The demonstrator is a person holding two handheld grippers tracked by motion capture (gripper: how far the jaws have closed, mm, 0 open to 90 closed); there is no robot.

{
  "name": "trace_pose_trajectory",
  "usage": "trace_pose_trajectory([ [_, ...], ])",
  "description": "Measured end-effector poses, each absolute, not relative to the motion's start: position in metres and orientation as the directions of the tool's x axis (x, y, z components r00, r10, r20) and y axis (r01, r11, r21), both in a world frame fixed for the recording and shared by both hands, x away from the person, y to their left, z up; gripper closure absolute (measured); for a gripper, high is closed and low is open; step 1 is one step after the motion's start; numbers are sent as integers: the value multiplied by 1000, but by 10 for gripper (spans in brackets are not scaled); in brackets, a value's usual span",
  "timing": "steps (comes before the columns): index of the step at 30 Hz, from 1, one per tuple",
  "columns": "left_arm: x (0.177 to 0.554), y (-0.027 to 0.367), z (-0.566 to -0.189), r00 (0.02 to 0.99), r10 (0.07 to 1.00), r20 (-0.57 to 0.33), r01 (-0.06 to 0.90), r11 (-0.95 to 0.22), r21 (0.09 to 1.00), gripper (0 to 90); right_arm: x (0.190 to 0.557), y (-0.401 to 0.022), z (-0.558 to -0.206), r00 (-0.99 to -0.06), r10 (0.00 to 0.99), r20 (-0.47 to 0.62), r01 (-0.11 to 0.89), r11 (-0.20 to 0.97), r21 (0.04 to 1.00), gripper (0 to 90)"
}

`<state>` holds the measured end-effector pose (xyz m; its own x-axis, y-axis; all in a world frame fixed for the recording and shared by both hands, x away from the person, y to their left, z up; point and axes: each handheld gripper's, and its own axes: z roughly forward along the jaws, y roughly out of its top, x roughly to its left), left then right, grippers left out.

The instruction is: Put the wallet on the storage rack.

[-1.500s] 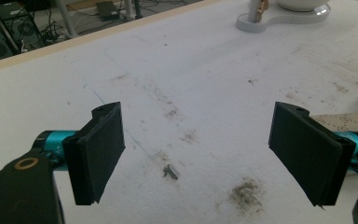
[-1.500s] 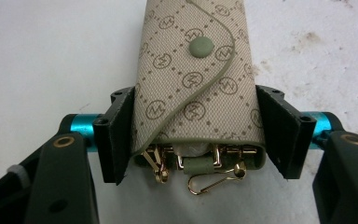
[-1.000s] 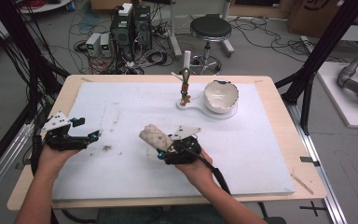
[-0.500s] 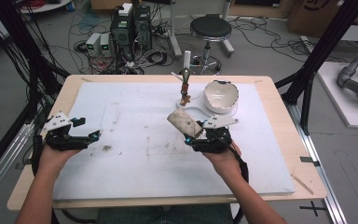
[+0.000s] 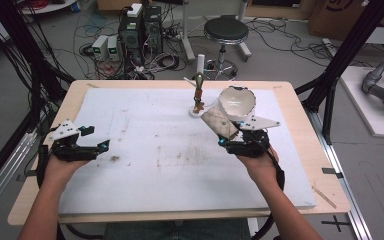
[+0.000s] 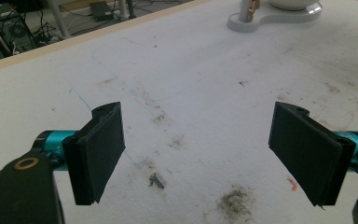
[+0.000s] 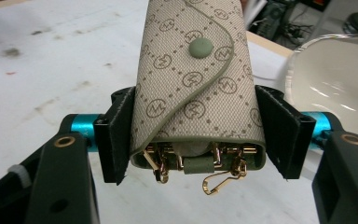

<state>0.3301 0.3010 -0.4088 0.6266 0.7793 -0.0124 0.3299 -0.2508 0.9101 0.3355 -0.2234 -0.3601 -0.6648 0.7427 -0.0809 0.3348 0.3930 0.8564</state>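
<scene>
Carrying a monogrammed key pouch [image 7: 198, 84], clamped in the right gripper [image 5: 235, 137], toward the white bowl [image 5: 237, 102] at one o'clock was judged underway; left gripper [image 6: 200, 149] was spread empty

The white bowl [image 7: 340, 79] is cut off by the right gripper view's right edge. The key pouch's [image 7: 198, 84] far end is cut off at the top edge.
</scene>
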Motion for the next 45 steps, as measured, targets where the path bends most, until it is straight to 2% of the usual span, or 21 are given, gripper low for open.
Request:
trace_pose_trajectory([
  [10, 331, 300, -410, 630, 777, -9, 331, -258, 908, 182, 359, -250, -352, -593, 796, -119, 379, 406, 832, 341],
  [21, 331, 298, -410, 632, 775, -10, 332, -259, 907, 182, 394, -260, -349, -537, 830, -153, 439, 429, 789, 340],
  [45, 332, 296, -410, 639, 769, -3, 328, -269, 906, 182, 450, -249, -367, -479, 850, -221, 555, 488, 674, 340],
])
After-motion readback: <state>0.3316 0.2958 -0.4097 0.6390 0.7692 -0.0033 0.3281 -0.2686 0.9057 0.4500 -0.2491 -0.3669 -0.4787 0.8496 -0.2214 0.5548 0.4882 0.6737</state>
